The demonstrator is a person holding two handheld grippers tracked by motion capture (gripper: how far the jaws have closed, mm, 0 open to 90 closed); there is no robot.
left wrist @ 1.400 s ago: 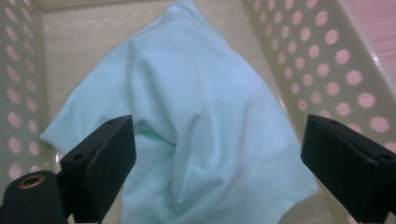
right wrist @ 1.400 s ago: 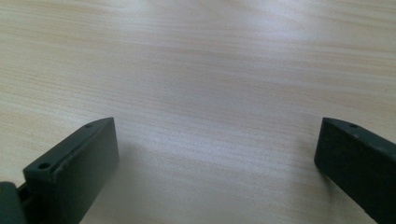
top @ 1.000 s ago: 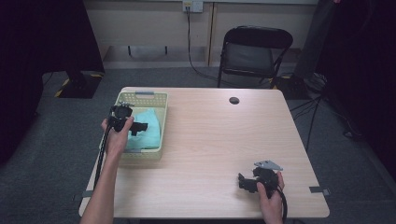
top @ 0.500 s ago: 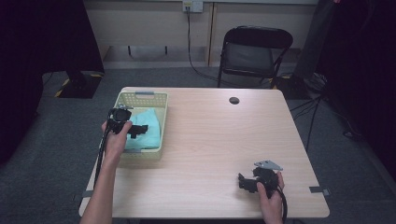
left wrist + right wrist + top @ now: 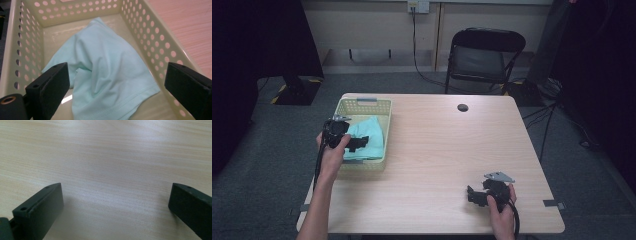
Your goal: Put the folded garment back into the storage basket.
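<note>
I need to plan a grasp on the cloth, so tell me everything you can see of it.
The cloth is a pale mint-green knit, apparently a soft garment, with a stitched hem along its near edge. It lies crumpled in loose folds on the floor of the cream perforated basket, one corner reaching toward the far wall. The left gripper hangs above it with jaws wide apart, not touching it. From the high view it fills much of the basket's middle and right.

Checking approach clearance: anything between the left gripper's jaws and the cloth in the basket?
Nothing visible. The left gripper hangs open over the basket, jaws either side of the mint cloth, which lies uncovered on the basket floor. The perforated walls sit outside the jaws.
</note>
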